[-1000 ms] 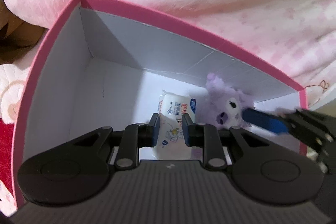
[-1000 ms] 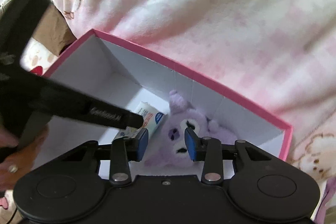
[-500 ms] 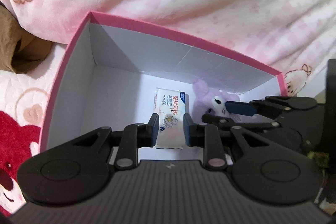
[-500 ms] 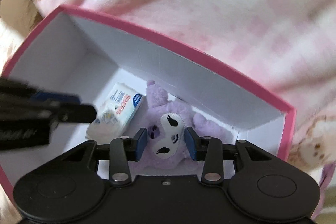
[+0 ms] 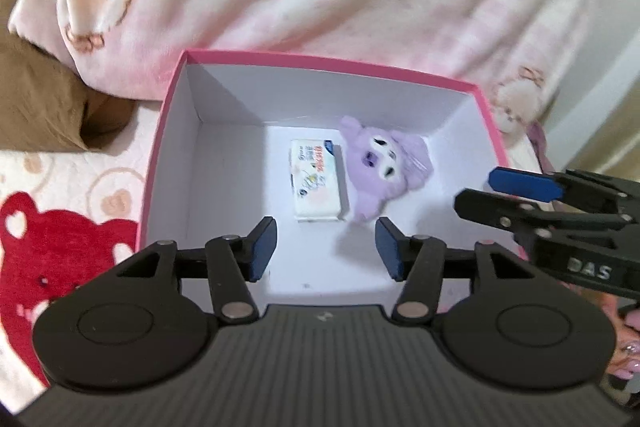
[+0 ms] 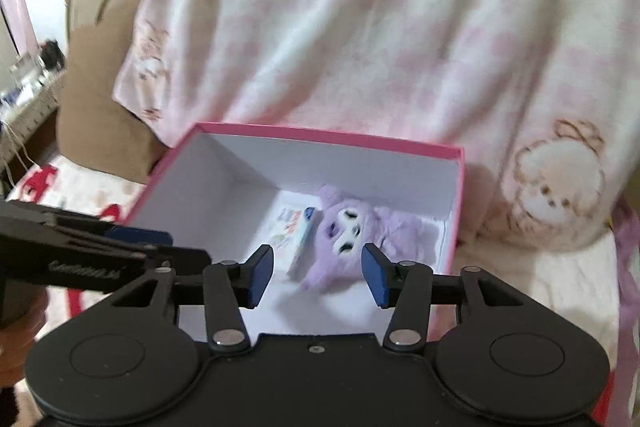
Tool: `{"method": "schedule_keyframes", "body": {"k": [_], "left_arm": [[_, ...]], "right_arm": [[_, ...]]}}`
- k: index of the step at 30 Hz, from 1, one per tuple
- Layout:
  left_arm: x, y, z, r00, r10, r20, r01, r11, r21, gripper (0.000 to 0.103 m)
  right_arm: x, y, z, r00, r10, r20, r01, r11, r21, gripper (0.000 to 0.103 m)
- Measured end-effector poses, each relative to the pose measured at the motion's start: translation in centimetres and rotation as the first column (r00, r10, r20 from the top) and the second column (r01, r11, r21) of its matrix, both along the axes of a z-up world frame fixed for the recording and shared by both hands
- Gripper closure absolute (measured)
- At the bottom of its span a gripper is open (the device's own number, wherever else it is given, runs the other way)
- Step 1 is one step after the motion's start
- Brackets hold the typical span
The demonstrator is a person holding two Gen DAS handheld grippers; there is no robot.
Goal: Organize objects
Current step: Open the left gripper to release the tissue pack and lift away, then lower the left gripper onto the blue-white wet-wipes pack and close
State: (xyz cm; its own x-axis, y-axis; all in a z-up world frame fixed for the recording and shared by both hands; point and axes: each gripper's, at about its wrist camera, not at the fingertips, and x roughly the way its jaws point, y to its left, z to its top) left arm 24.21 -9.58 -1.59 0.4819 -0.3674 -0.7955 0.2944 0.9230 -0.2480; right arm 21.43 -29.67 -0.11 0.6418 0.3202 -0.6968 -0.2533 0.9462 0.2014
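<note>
Left hand-held gripper [image 5: 326, 247] wide open, empty, right hand-held gripper [image 6: 317, 275] likewise, above pink box [image 5: 160, 163]

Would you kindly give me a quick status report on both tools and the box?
Left tool open, empty. Right tool open, empty. Tissue pack and purple plush lying side by side in pink box. Nothing in the way.

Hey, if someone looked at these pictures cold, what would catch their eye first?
Probably the pink-rimmed white cardboard box on the bedding, with a fluffy purple plush toy lying beside a small white tissue pack on its floor. Next, the open left gripper and open right gripper, both empty above it.
</note>
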Motion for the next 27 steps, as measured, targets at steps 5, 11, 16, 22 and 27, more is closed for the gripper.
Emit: {"method": "schedule_keyframes", "body": {"k": [5, 11, 16, 22, 27], "left_arm": [[-3.5, -0.1, 3.1, 0.998, -0.044, 0.036, 0.042, 0.998, 0.049, 0.04], [-7.8, -0.3, 7.0, 0.993, -0.081, 0.08, 0.071, 0.99, 0.121, 0.031], [-11.2, -0.5, 9.0, 0.988, -0.116, 0.097, 0.102, 0.985, 0.14, 0.025], [-14.3, 0.2, 9.3, 0.989, -0.118, 0.087, 0.108, 0.988, 0.107, 0.018], [-16.2, 0.0, 8.8, 0.983, -0.154, 0.097, 0.144, 0.984, 0.102, 0.013]], "right_arm": [[-4.9, 0.2, 1.9, 0.999, 0.046, 0.009, -0.046, 0.998, -0.038, 0.044], [-8.9, 0.6, 4.3, 0.996, 0.086, -0.018, -0.086, 0.996, -0.03, 0.036], [-12.3, -0.2, 6.1, 0.994, 0.111, -0.011, -0.111, 0.994, 0.009, 0.022], [-15.8, -1.8, 6.4, 0.996, 0.087, -0.025, -0.086, 0.995, 0.048, 0.019], [-18.1, -2.9, 5.7, 0.996, 0.073, -0.051, -0.07, 0.995, 0.065, 0.017]]}}
